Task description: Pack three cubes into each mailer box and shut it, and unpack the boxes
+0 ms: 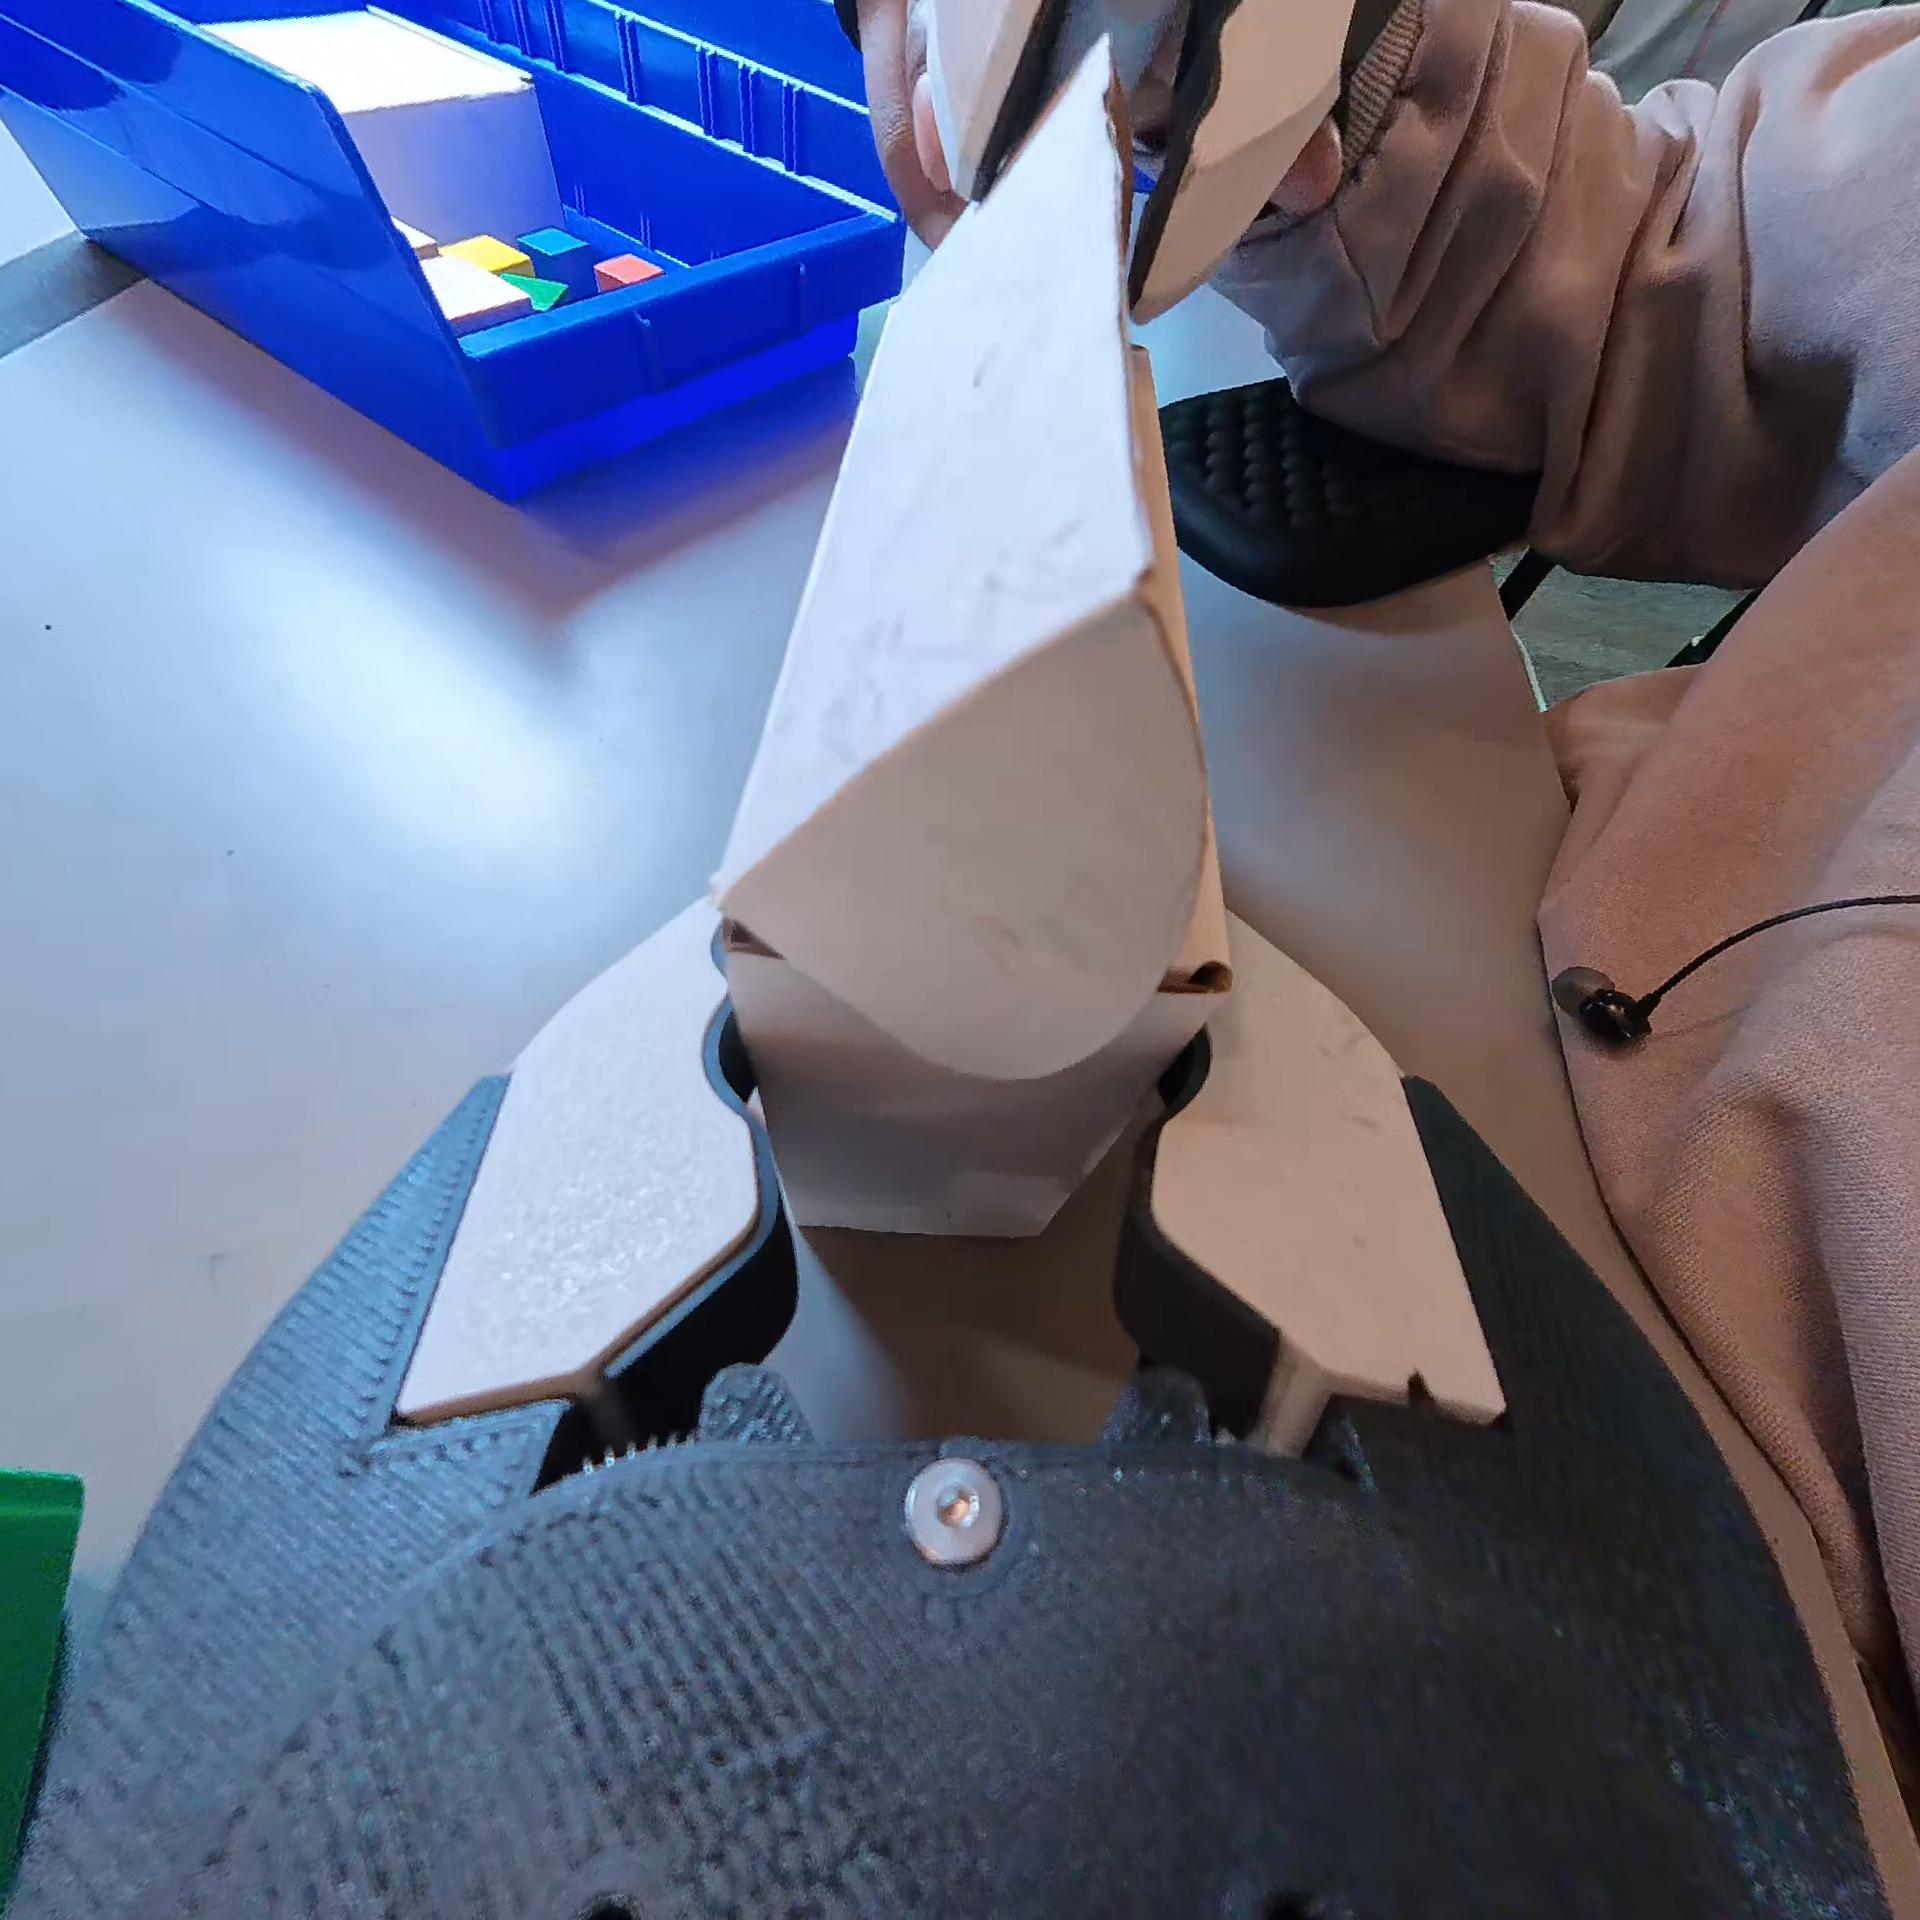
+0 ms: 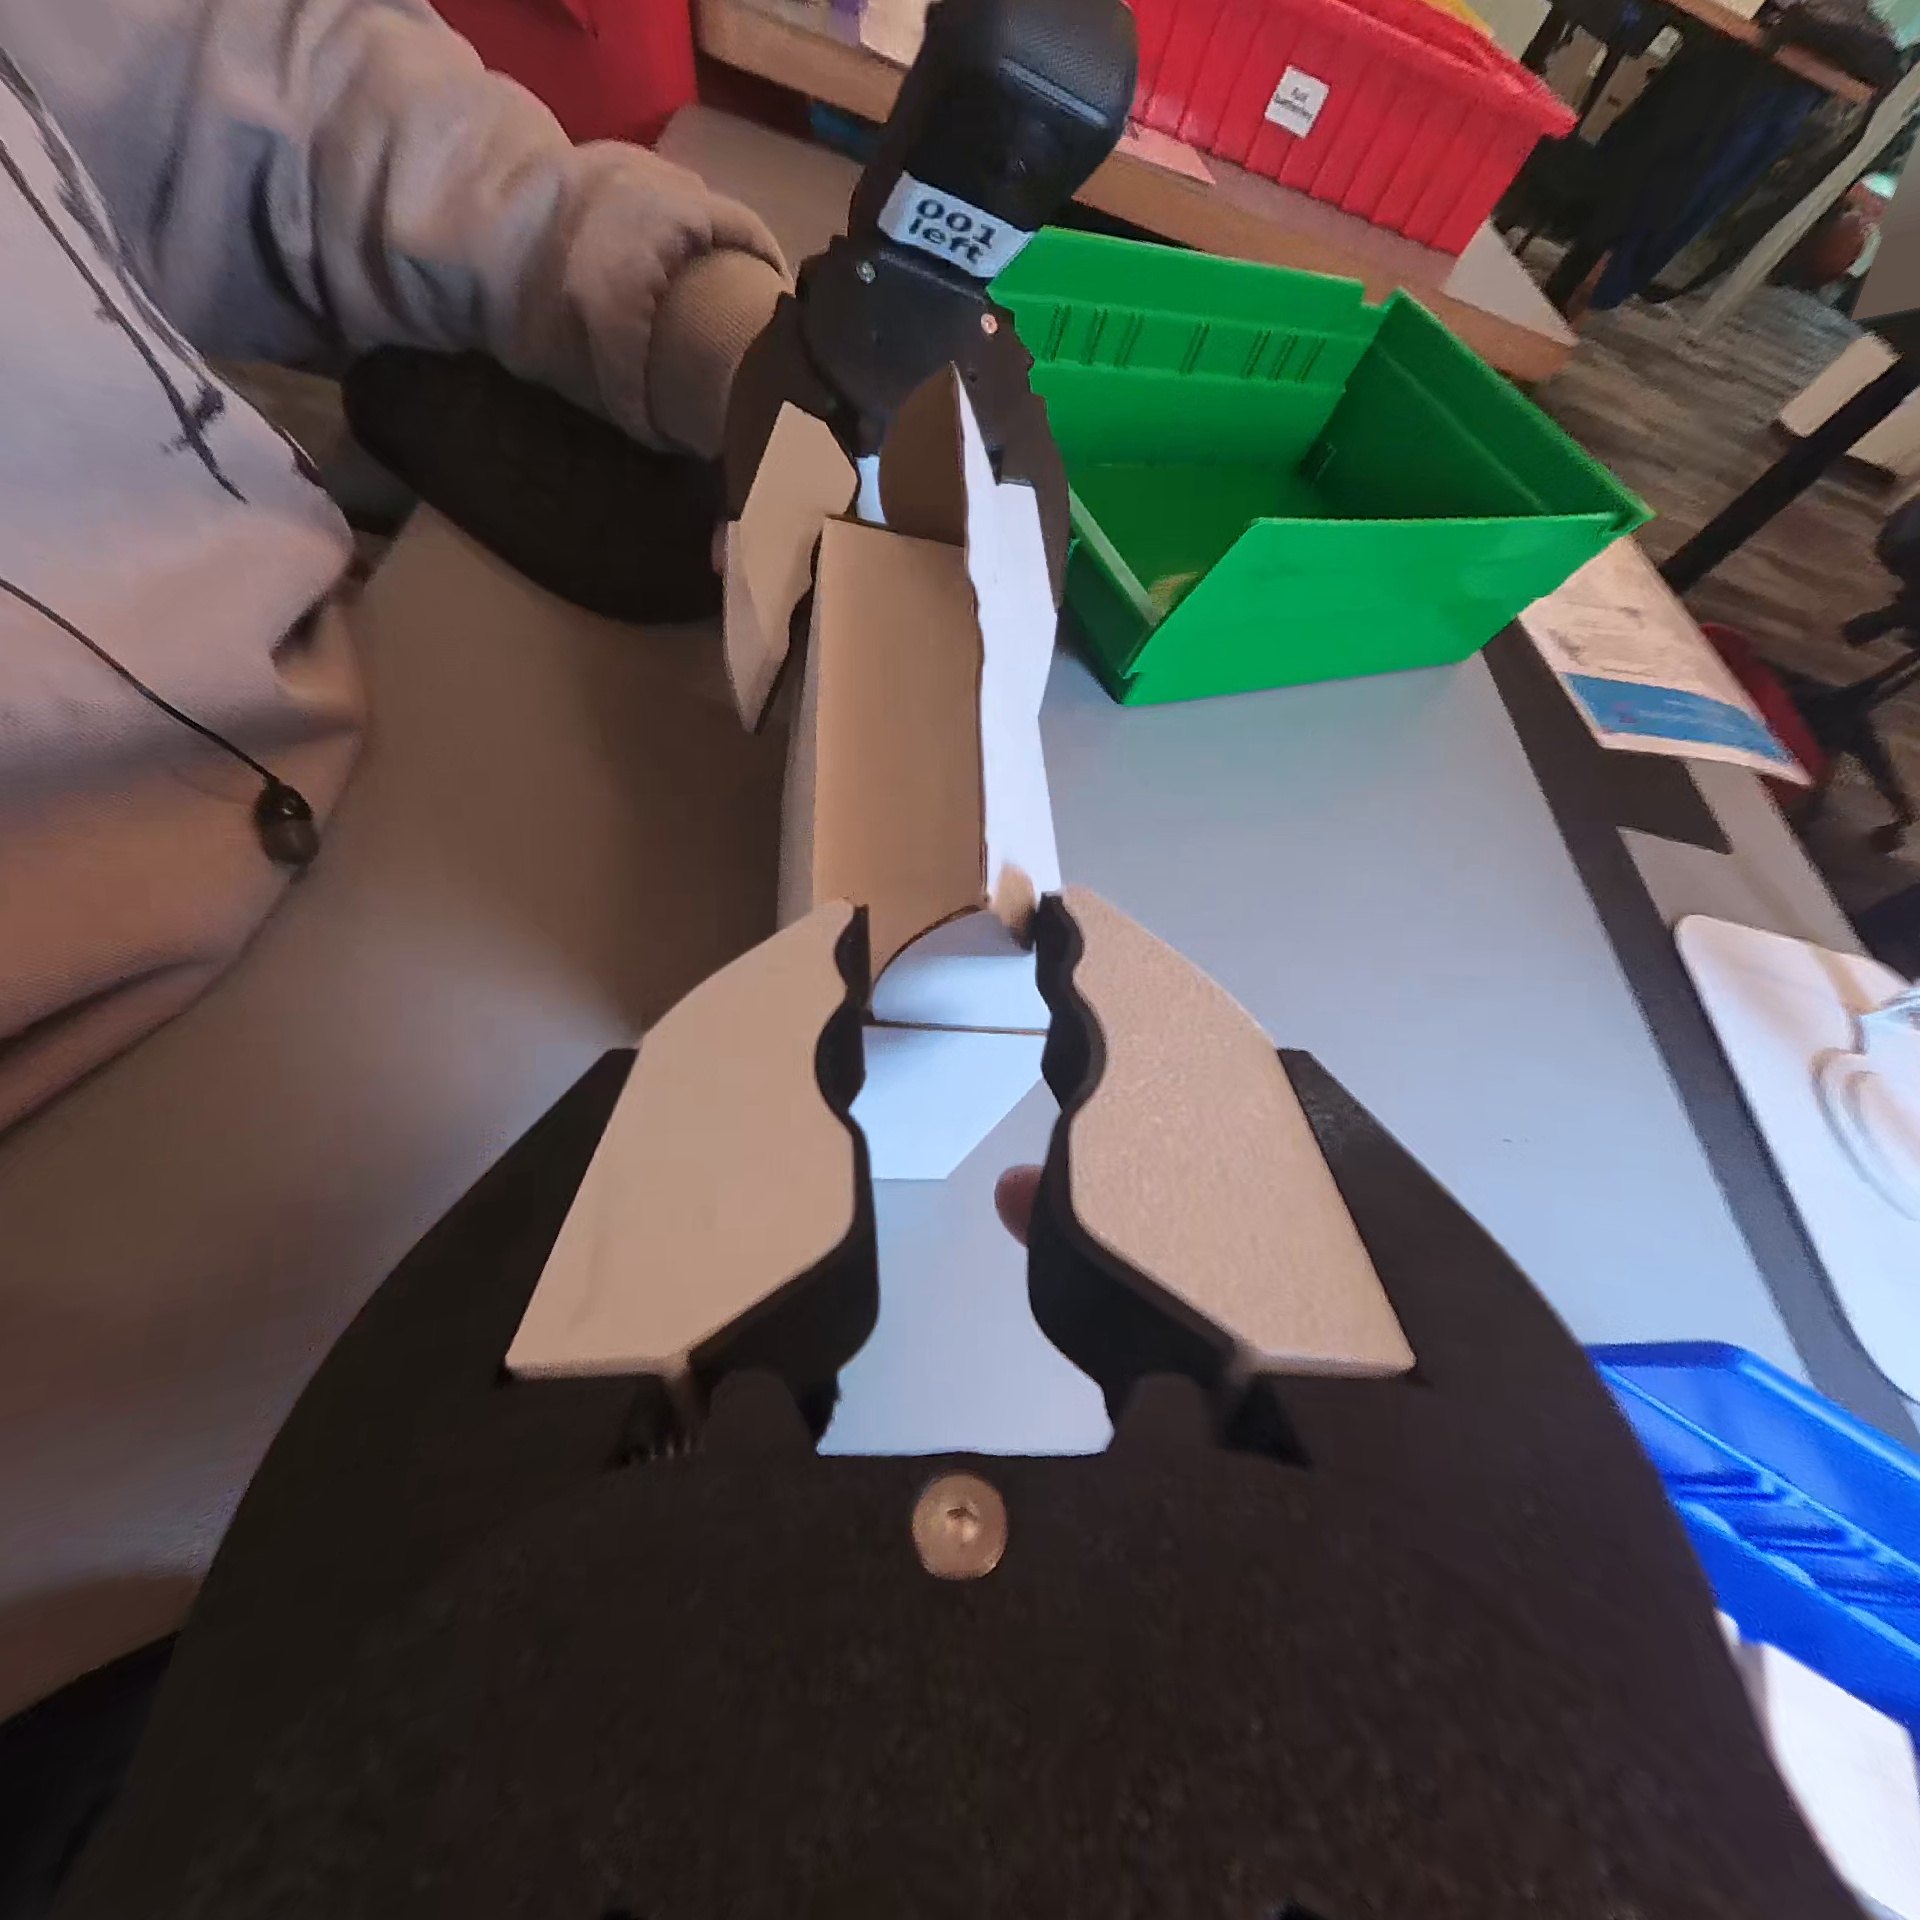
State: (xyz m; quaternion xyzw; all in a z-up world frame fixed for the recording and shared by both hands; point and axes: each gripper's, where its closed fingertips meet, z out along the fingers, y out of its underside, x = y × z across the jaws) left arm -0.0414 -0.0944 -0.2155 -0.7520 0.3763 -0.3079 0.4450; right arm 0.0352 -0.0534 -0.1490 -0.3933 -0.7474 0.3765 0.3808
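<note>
A white mailer box [image 1: 977, 582] is held lengthwise between both grippers over the grey table [image 1: 312, 831]. My left gripper [image 1: 966, 966] is shut on its near end. My right gripper [image 1: 1060, 239] is shut on its far end. In the right wrist view the box [image 2: 894, 727] stands ajar, its brown inside showing beside the white lid; I see no cubes in it. There my right gripper [image 2: 951, 914] clamps the near end and the left gripper [image 2: 904, 499] the far end. Coloured cubes, yellow [image 1: 483, 252], blue [image 1: 554, 247] and red [image 1: 627, 272], lie in a blue bin [image 1: 665, 343].
Another white box [image 1: 416, 94] lies in the blue bin, which also shows in the right wrist view [image 2: 1766, 1496]. A green bin [image 2: 1299, 561] stands behind the left gripper. A person's beige sleeve [image 1: 1558, 260] and a black chair seat [image 1: 1330, 488] are close by. Papers [image 2: 1652, 675] lie on the right. The gap from one gripper's tips to the other's is roughly 12 cm.
</note>
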